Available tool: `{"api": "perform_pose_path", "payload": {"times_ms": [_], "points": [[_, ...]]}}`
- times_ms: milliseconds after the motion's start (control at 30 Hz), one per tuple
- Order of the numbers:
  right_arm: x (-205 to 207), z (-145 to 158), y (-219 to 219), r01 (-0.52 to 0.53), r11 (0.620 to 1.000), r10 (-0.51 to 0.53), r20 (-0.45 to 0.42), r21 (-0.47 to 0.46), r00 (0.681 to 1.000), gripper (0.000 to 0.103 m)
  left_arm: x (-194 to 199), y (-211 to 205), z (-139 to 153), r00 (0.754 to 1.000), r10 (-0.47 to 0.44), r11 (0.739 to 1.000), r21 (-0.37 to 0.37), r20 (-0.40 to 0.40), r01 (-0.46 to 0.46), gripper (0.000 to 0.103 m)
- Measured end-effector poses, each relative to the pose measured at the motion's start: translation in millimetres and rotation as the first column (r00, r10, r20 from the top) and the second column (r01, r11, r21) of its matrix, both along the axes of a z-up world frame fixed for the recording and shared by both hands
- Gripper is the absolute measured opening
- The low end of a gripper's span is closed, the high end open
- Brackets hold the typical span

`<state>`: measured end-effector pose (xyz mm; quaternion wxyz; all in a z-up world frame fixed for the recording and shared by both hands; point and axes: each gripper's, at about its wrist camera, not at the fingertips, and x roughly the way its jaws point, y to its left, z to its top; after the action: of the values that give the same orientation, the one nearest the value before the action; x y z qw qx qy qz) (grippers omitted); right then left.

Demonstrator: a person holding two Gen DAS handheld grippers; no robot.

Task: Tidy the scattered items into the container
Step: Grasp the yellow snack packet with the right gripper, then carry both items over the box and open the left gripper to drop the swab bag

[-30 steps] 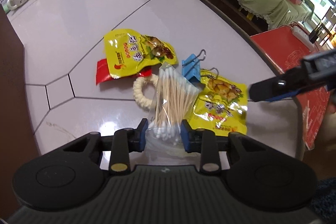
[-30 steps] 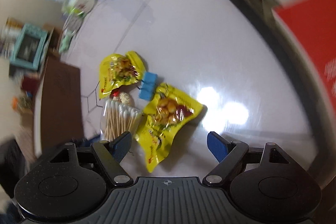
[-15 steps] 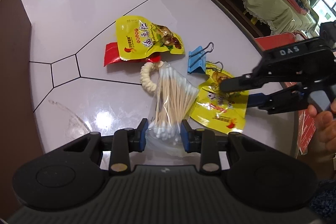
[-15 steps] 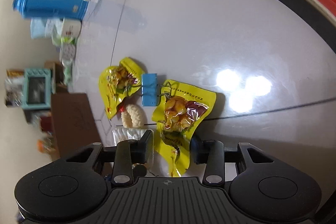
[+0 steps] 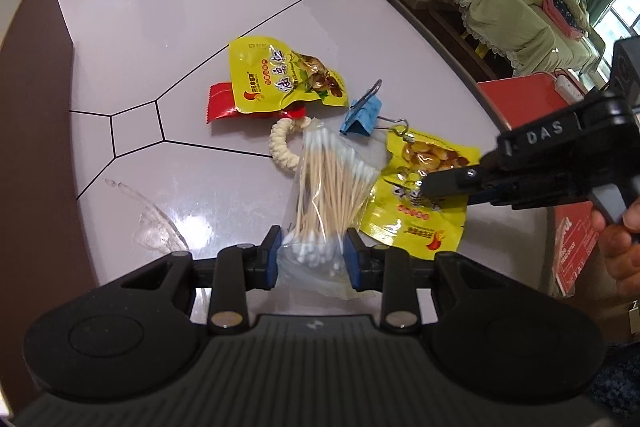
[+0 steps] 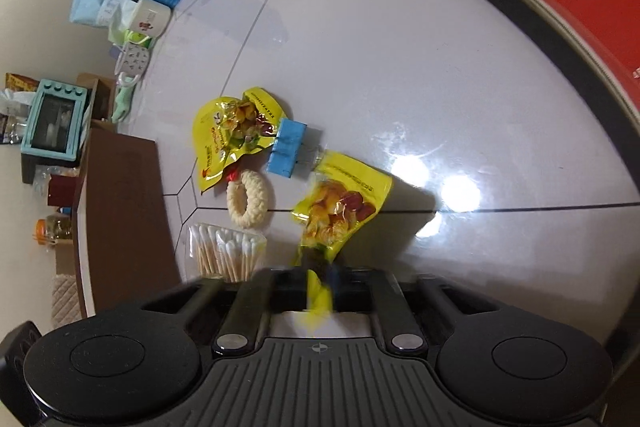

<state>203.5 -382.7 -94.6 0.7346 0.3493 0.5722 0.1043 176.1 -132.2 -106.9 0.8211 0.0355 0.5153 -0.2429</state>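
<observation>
right gripper (image 6: 318,291): jaws fully closed, pinching the near edge of the yellow foil snack pouch with the chestnut picture (image 6: 340,203). the pouch runs straight out from the jaws, long axis along the pointing line, far end near the white glossy table (image 6: 400,47) surface; whether it touches there i cannot tell. the left wrist view shows this gripper (image 5: 430,185) coming in from the right over the same pouch (image 5: 420,211).

left gripper (image 5: 310,253): narrow opening, blue pads pressed on the clear plastic bag of wooden cotton swabs (image 5: 328,187) at its cotton-tip end. swab sticks fan away from the jaws, long axis roughly along the fingers.

further out: cream braided rope ring (image 5: 282,147), blue binder clip (image 5: 362,117), second yellow snack pouch (image 5: 280,75) lying over a red wrapper (image 5: 222,103).

brown cardboard box wall (image 5: 36,87) stands at the left table edge, probably the container. it lies just beside the left gripper and across the pile from the right one, so the left hand has the shorter carry.
</observation>
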Motion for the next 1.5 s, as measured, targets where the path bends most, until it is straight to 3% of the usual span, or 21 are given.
{"api": "perform_pose_path", "payload": {"times_ms": [267,500,767,1100,1300,1500], "points": [[-26,22,-10,0.03,0.999,-0.029,0.067,-0.016,0.997,0.0,-15,5,18,0.999,-0.002,1.0,-0.03,0.032,0.003,0.027],[-36,59,-8,0.038,0.999,-0.037,0.19,0.001,0.981,0.0,-29,19,51,0.995,0.028,0.996,-0.086,0.096,-0.02,0.027],[-32,101,23,-0.038,0.999,0.026,0.32,0.029,0.947,0.0,-45,50,98,0.974,0.114,0.989,-0.12,0.194,-0.092,0.027],[-13,127,99,-0.209,0.976,0.166,0.408,0.062,0.898,0.0,-69,124,137,0.917,0.297,0.955,-0.106,0.267,-0.278,0.027],[-5,132,148,-0.307,0.949,0.247,0.438,0.072,0.864,0.0,-78,175,146,0.872,0.396,0.917,-0.076,0.289,-0.391,0.027],[-1,129,190,-0.375,0.925,0.308,0.447,0.066,0.84,0.0,-83,216,146,0.843,0.45,0.888,-0.054,0.293,-0.456,0.027]]}}
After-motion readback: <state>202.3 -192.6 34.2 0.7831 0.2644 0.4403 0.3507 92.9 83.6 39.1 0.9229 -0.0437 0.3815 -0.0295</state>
